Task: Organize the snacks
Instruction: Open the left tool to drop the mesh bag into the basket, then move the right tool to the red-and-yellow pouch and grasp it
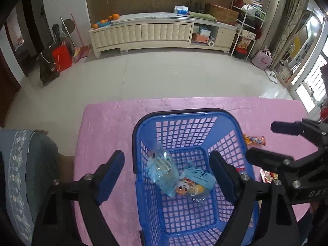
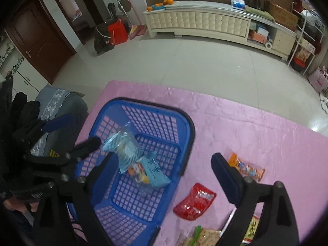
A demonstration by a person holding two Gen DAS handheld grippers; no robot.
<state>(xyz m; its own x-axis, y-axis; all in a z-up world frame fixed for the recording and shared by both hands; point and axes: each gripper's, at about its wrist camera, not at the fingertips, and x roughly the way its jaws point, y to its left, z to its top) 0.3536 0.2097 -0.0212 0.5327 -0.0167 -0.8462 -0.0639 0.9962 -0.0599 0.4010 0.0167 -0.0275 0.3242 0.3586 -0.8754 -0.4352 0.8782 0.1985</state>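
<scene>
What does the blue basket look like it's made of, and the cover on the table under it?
The blue basket looks like moulded plastic: rigid grid walls with a slight gloss and a dark rim. The pink table cover looks like soft fabric, probably quilted or embossed, given its faint sheen and raised flower pattern.

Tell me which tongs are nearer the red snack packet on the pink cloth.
Right. The right tongs hang open just above the red snack packet, which lies between their fingers' reach; the left tongs are open over the blue basket.

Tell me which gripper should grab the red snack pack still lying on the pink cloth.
Right. The right gripper is open and empty, and the red snack pack lies on the cloth between its fingers. The left gripper hangs open over the blue basket, farther away.
</scene>
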